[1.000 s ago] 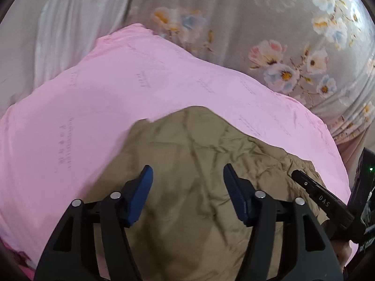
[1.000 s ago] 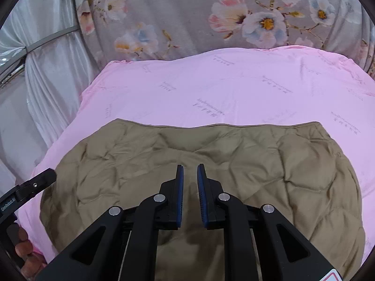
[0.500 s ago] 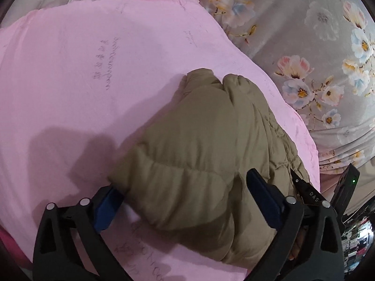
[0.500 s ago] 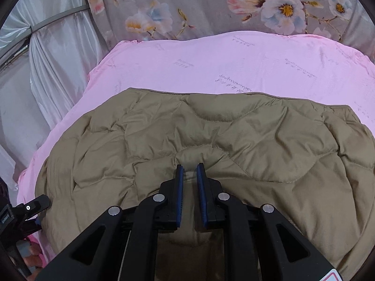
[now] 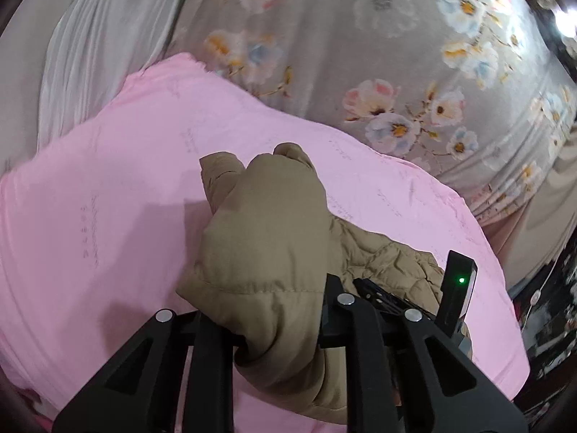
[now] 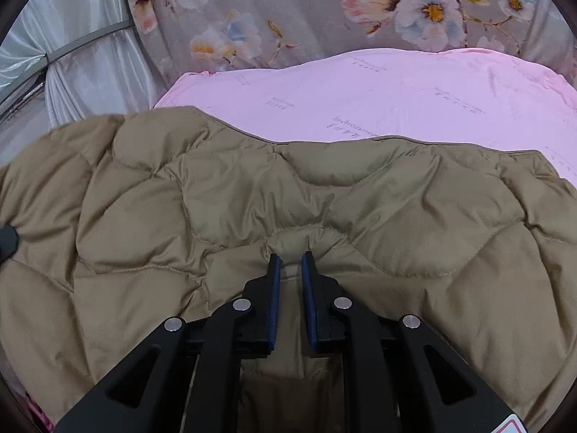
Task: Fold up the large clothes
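A tan quilted puffer jacket (image 6: 324,198) lies on a pink sheet (image 6: 396,101). In the left wrist view a bulky fold of the jacket (image 5: 267,238) sits between my left gripper's (image 5: 274,324) jaws, which are closed on it and lift it above the sheet (image 5: 108,216). The fabric hides the left fingertips. My right gripper (image 6: 288,263) is shut with a narrow gap, pressed low into the jacket near its middle; I cannot tell whether fabric is pinched. The right gripper's body (image 5: 454,288) shows at the jacket's right edge in the left wrist view.
A grey floral curtain (image 6: 324,18) hangs behind the bed. White drapes (image 6: 83,65) hang at the back left. The bed's right edge (image 5: 505,288) drops to a dark cluttered area.
My left gripper closed on a fold of the jacket and lifted it. My right gripper stayed shut and moved lower and closer onto the jacket.
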The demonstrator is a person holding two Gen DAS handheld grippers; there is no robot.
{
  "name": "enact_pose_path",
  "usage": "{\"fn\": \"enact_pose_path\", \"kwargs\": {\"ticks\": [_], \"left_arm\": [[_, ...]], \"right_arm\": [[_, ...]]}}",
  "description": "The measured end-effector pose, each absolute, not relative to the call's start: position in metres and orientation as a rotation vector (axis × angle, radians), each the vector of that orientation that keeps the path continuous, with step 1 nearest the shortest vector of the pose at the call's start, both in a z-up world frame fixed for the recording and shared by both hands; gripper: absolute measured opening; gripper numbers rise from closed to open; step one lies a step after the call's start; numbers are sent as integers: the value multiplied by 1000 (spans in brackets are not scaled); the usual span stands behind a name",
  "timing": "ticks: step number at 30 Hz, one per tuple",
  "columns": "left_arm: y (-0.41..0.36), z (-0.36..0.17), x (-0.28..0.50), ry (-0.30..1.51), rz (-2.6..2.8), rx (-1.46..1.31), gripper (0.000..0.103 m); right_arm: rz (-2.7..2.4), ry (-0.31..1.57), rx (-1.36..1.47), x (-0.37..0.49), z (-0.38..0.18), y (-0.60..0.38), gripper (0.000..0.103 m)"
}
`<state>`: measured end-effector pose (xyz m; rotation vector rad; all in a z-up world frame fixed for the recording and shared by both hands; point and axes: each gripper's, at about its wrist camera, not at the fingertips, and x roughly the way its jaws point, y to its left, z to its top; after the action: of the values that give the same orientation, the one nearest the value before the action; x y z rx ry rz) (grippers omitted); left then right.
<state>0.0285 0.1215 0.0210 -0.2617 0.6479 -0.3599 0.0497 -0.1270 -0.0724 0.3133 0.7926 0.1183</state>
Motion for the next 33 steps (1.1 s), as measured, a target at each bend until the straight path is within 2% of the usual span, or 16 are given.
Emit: {"fn": "enact_pose_path", "kwargs": {"ticks": [5, 9, 15, 21, 33], "left_arm": [[92, 64, 5, 558, -446, -137, 15], [75, 87, -5, 522, -506, -104, 14], [37, 106, -36, 479, -610, 0, 13], [-14, 102, -54, 467, -703, 93, 12], [-104, 65, -57, 581, -809, 181, 12]], "right_arm": [[161, 846, 214, -16, -39, -141, 16], [292, 968, 299, -40, -55, -144, 15], [461, 982, 438, -21, -82, -132, 12], [537, 941, 644, -14, -97, -151, 10], [77, 739, 572, -117, -28, -283, 13]]}}
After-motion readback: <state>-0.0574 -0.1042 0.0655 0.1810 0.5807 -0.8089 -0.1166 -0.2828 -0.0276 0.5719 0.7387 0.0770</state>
